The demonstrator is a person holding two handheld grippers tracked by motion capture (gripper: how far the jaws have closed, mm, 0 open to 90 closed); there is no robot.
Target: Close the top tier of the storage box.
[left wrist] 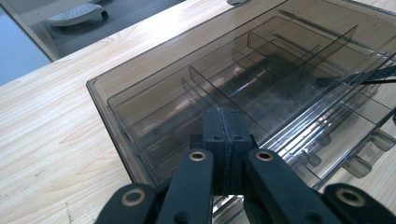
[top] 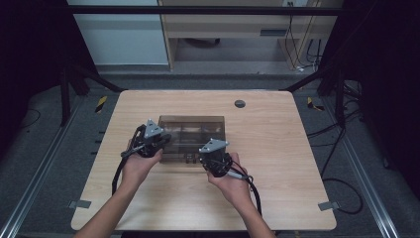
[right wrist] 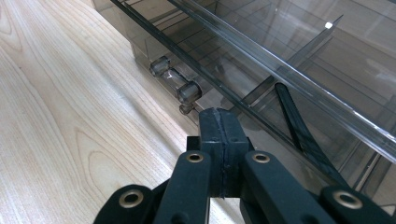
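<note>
A smoky see-through plastic organiser box [top: 193, 130] with inner dividers sits near the middle of the wooden table [top: 282, 153]. My left gripper [top: 165, 141] is at the box's front left corner, jaws shut with nothing between them. In the left gripper view its tips [left wrist: 223, 119] sit over the near edge of the box [left wrist: 261, 79]; I cannot tell if they touch it. My right gripper [top: 207, 157] is at the front right corner, also shut and holding nothing. Its tips [right wrist: 219, 119] lie beside the front wall of the box [right wrist: 299, 51], close to two clear round knobs [right wrist: 187, 91].
A round dark grommet [top: 239, 103] is set in the table behind the box. Bare wood lies all around the box. A cabinet [top: 233, 25] stands beyond the far edge, and cables [top: 341, 183] trail on the floor at the right.
</note>
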